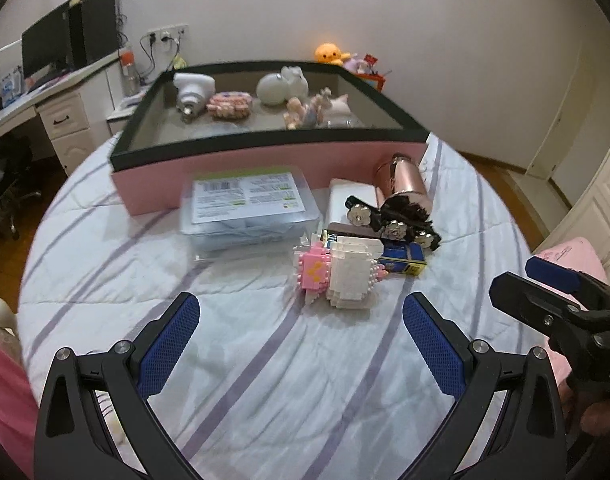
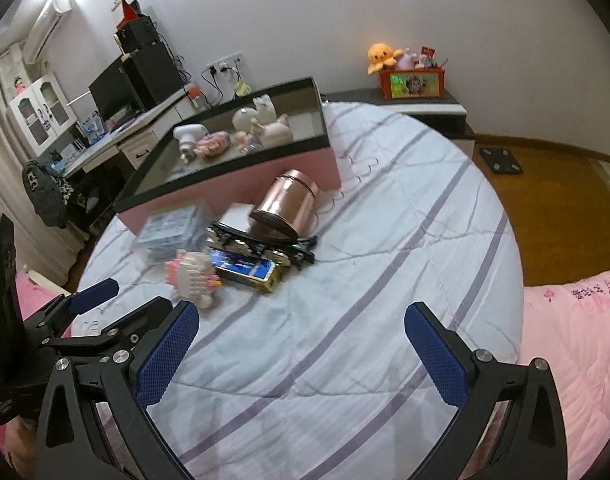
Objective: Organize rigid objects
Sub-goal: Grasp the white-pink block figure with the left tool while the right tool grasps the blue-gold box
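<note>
1. Overhead, both tools hang above a striped bedspread. Left gripper: jaws spread wide, nothing between the blue pads. Right gripper: same, wide apart and empty.
2. Far left of the heap, just in front of the box: a clear plastic case with a printed white label, lying flat (contents blurred).
3. Next, nearest the left gripper: a brick-built figure, pink and white, studded surface, tipped on its side.
4. Behind it, touching: a blue and yellow packet, lying flat, partly covered by a black hair clip with silver flower studs, laid across the pile.
5. Under the clip, a white flat box.
6. Right end: a rose-gold metal canister, shiny, lying tilted on the white box, close to the pink wall.
7. Behind everything: a pink box with a dark rim, holding a white camera-like object, a pink beaded piece, and pale figurines along its far side.
</note>
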